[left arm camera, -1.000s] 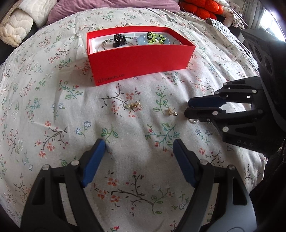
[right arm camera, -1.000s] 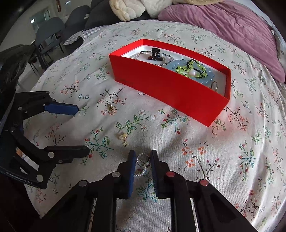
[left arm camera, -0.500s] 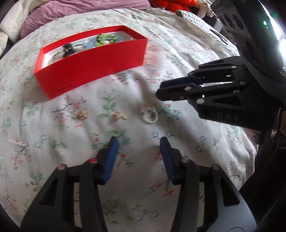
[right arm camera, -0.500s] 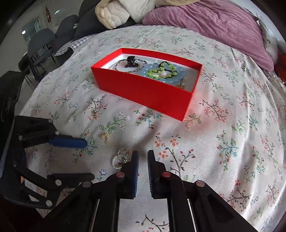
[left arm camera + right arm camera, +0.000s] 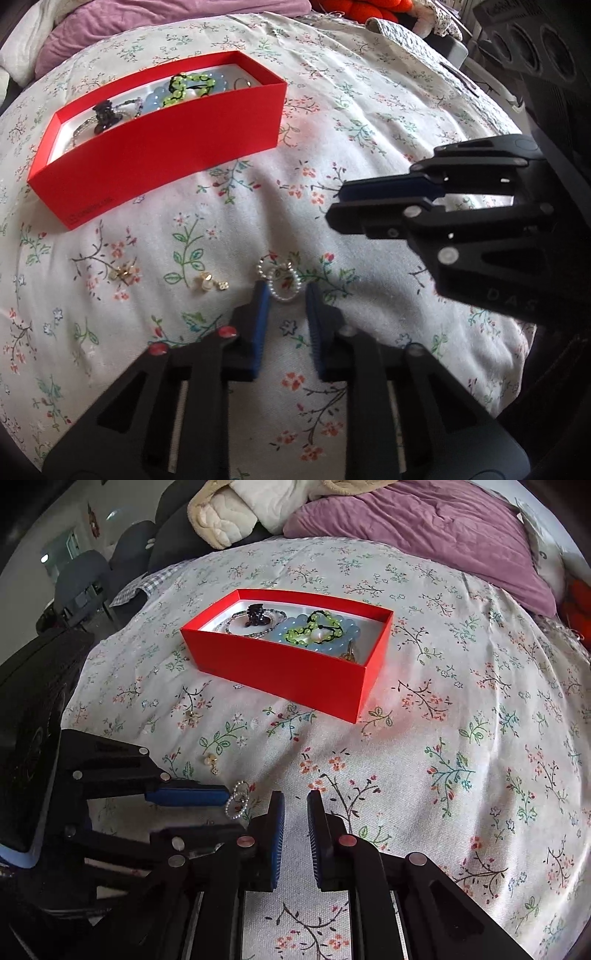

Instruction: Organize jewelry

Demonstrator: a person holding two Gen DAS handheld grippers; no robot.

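Lower centre of the left wrist view: left gripper narrowly parted, blue pads either side of the near end of a pearl bead ring pair lying on the floral bedspread, not clamped; left of it, a gold pearl earring and a second gold earring; upper left, red box with bracelets inside; right gripper at bottom centre of its own view, narrowly parted, holding nothing.
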